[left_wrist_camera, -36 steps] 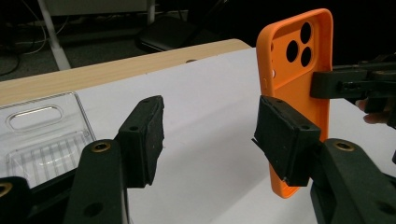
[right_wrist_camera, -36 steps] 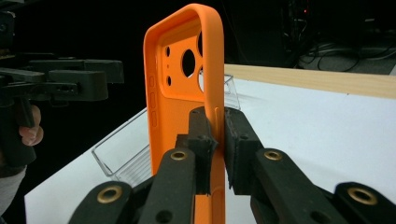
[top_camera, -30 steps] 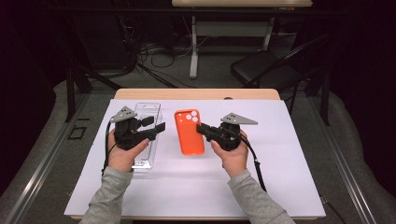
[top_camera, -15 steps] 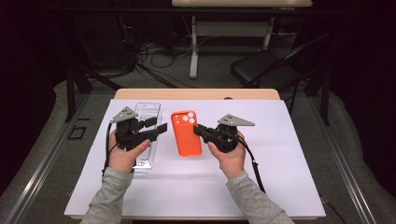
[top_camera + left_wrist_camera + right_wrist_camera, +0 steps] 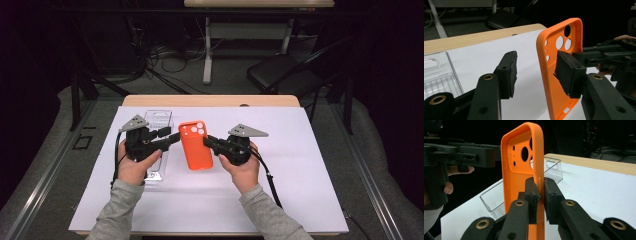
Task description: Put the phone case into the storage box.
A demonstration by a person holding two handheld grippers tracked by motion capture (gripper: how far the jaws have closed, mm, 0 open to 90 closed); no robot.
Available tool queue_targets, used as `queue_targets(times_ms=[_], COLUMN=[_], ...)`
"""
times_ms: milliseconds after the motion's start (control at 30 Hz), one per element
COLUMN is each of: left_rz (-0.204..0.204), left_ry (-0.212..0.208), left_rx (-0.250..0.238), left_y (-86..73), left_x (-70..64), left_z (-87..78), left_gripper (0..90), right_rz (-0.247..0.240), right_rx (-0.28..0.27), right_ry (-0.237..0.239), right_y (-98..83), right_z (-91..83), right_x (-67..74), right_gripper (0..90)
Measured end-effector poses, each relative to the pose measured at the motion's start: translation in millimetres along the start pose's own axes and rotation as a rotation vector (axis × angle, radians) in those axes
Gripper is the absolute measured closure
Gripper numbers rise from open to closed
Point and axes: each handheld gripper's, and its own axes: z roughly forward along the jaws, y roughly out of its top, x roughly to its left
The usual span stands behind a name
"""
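Orange silicone phone case [image 5: 196, 145]: one is standing on edge above the white sheet.
Clear rectangular plastic tray [image 5: 158, 142]: one is lying on the white table cover [image 5: 310, 170].
Black two-jaw grippers: two, left gripper [image 5: 172, 137] and right gripper [image 5: 209, 142].

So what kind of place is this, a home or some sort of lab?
Most likely a lab or recording workspace, not a home: a table covered in white sheeting, loose cables on the grey floor behind it, and a black chair beside the leg of another desk against a dark background.
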Motion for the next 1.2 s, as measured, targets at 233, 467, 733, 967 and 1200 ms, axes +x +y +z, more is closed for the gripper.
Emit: queue_targets(times_ms=[233, 467, 733, 967, 1200], left_rz=[0.069, 0.161, 0.22, 0.253, 0.279], left_ry=[0.056, 0.135, 0.188, 0.208, 0.224], left_rx=[0.018, 0.049, 0.07, 0.093, 0.115], left_y=[1.4, 2.5, 2.2, 1.2, 1.2], left_x=[-5.9, -15.7, -23.2, -26.6, -28.3], left_z=[0.3, 1.8, 3.2, 5.5, 6.5], left_gripper=[53.8, 57.1, 64.0, 70.1, 74.4], right_rz=[-0.031, -0.06, -0.088, -0.098, -0.11], right_rx=[0.019, 0.027, 0.043, 0.046, 0.058], right_ry=[-0.001, -0.011, -0.022, -0.02, -0.02], right_y=[-3.1, -4.4, -6.2, -7.5, -8.8], right_z=[4.5, 6.4, 7.5, 8.9, 9.9], right_x=[7.0, 9.7, 13.0, 16.0, 18.0], right_gripper=[82.2, 82.2, 82.1, 82.2, 82.2])
